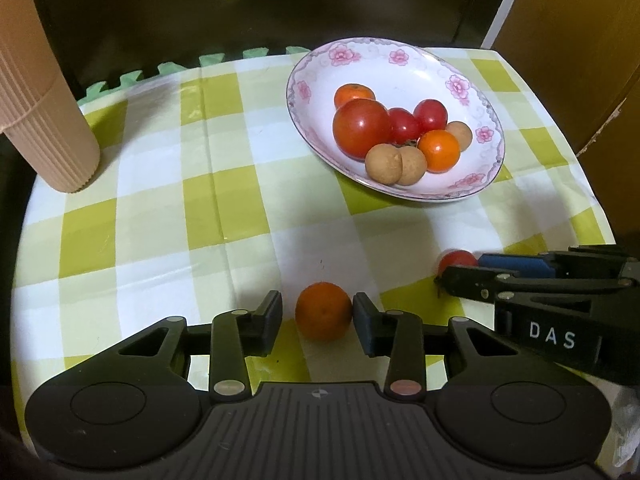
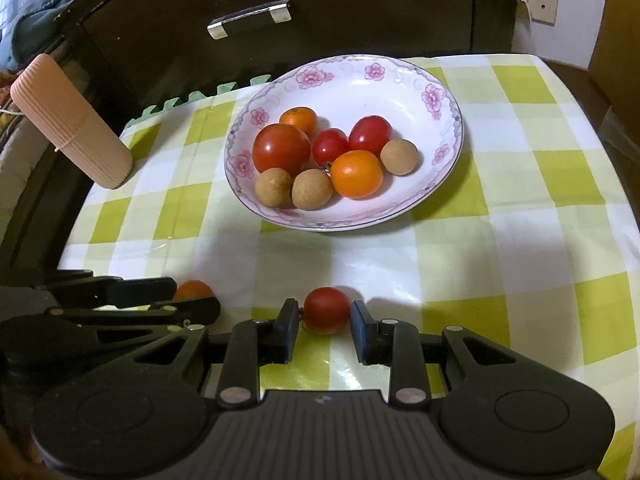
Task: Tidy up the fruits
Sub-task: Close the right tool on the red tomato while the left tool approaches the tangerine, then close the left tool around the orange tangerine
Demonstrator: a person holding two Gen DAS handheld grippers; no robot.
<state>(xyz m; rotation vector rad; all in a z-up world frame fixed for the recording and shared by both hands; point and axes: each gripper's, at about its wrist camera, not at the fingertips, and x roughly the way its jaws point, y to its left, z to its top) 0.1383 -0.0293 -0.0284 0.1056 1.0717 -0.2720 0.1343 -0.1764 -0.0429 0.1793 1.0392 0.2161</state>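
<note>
Left wrist: both hand-held grippers staged, nothing gripped yet.
Left hand-held gripper released, straddling orange; right hand-held gripper released around cherry tomato. Bowl at 12 o'clock on counter, likely drop target.

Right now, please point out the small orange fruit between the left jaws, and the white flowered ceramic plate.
Small orange fruit [image 1: 323,311], left wrist view, its middle.
White flowered ceramic plate [image 1: 402,58], left wrist view, far rim.

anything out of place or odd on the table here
Two fruits lie loose on the checked cloth, outside the flowered bowl that holds the rest: a small orange between the open left tongs, and a red tomato between the open right tongs. Nothing spilled or damaged.
</note>
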